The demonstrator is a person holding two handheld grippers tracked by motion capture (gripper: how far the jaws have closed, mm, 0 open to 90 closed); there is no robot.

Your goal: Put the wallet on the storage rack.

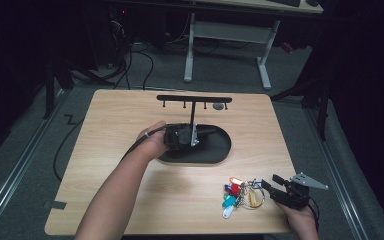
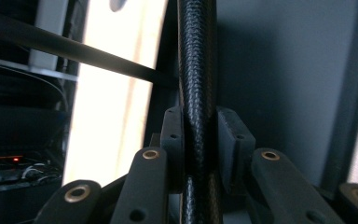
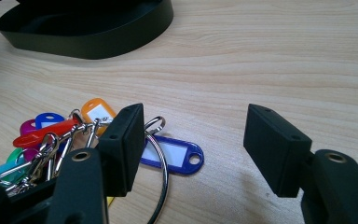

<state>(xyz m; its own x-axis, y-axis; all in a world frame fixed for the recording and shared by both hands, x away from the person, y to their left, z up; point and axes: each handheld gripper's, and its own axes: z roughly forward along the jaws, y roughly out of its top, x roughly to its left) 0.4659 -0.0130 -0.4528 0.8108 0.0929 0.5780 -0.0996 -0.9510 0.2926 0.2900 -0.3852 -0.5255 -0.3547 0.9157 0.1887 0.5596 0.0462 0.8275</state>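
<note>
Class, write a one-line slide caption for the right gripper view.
Open right hand-held gripper poised over a bunch of coloured key tags on a large ring, wooden table.

A dim lab or workshop: a wooden desk (image 1: 130,200) on grey carpet (image 1: 25,140), loose cables (image 1: 130,60), and a white-legged bench (image 1: 230,35) behind.

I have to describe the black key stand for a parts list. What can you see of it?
The stand is matte black: an oval, tray-like base with a low rim, a thin upright post with a woven, carbon-like texture, and a crossbar on top with short pegs hanging under it. It stands upright at the middle of the wooden table. The left gripper is shut on the post low down, just above the base. No keys hang on it; the bunch of keys lies apart, near the right gripper.
</note>
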